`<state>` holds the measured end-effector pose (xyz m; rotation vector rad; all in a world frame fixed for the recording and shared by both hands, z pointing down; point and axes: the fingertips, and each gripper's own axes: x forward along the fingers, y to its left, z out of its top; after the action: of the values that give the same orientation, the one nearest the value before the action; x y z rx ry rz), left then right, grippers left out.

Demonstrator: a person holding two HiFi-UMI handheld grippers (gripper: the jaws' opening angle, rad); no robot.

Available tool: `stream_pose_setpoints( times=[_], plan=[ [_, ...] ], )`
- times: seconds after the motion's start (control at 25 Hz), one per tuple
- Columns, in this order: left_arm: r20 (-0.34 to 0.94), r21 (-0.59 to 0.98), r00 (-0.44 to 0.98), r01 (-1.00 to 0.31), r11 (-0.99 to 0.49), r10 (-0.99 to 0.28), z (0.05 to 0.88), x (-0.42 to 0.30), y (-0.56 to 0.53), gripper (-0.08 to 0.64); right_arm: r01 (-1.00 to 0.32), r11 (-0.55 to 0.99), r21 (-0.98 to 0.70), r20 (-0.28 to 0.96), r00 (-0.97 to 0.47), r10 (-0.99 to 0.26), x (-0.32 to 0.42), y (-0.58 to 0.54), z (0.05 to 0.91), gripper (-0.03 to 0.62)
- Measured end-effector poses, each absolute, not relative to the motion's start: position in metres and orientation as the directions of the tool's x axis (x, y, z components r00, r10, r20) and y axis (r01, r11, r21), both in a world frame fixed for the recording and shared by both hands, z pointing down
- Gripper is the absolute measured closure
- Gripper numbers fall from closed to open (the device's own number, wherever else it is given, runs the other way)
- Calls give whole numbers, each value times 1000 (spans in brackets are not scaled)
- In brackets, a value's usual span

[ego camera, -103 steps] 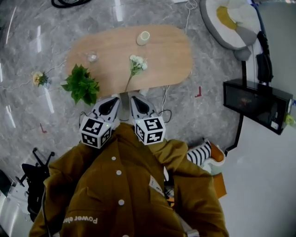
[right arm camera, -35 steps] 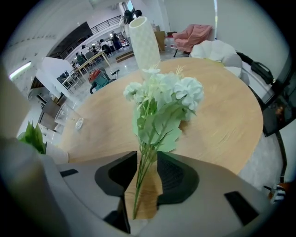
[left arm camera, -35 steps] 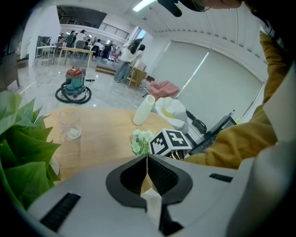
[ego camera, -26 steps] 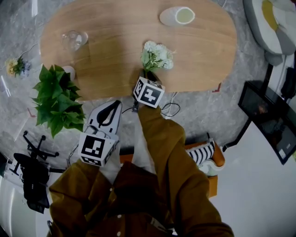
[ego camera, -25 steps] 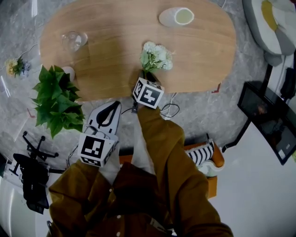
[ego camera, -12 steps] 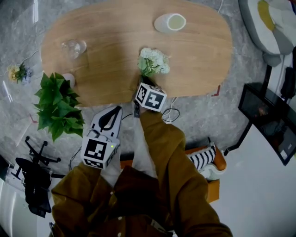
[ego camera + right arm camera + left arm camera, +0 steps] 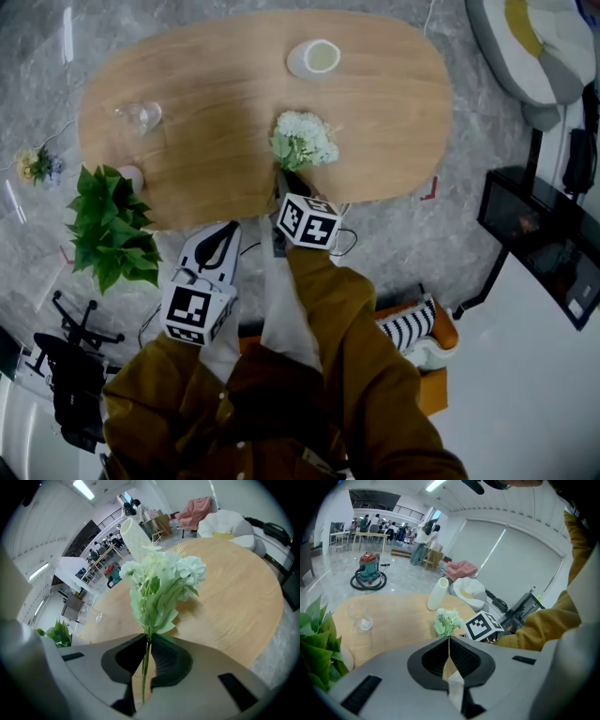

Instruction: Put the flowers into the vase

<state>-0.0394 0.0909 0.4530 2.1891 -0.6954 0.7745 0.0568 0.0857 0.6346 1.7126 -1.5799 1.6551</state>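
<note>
A white flower bunch (image 7: 303,141) with green leaves stands above the oval wooden table (image 7: 206,103). Its thin stem runs between the jaws of my right gripper (image 7: 286,178), which are closing and press on it. In the right gripper view the blooms (image 7: 164,581) rise straight out of the right gripper (image 7: 149,639). The white vase (image 7: 314,58) stands upright at the table's far side, also in the right gripper view as the vase (image 7: 136,538). My left gripper (image 7: 225,232) is shut and empty, off the table's near edge.
A clear glass (image 7: 141,115) stands at the table's left end. A green potted plant (image 7: 112,225) sits by the near left corner. A small bouquet (image 7: 37,164) lies on the floor at left. A black stand (image 7: 539,244) and a cushion (image 7: 534,47) are at right.
My right gripper has closed on the flower stem and raised the bunch off the table, drawing it slightly toward me. The left gripper stays shut beside it.
</note>
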Motion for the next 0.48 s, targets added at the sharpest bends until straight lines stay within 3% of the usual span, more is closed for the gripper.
stream_pose_setpoints(
  times=[0.48],
  plan=[
    [675, 430, 700, -630, -647, -233, 439, -1, 81, 551, -863, -167, -477, 724, -278, -631, 97, 58, 563, 552]
  ],
)
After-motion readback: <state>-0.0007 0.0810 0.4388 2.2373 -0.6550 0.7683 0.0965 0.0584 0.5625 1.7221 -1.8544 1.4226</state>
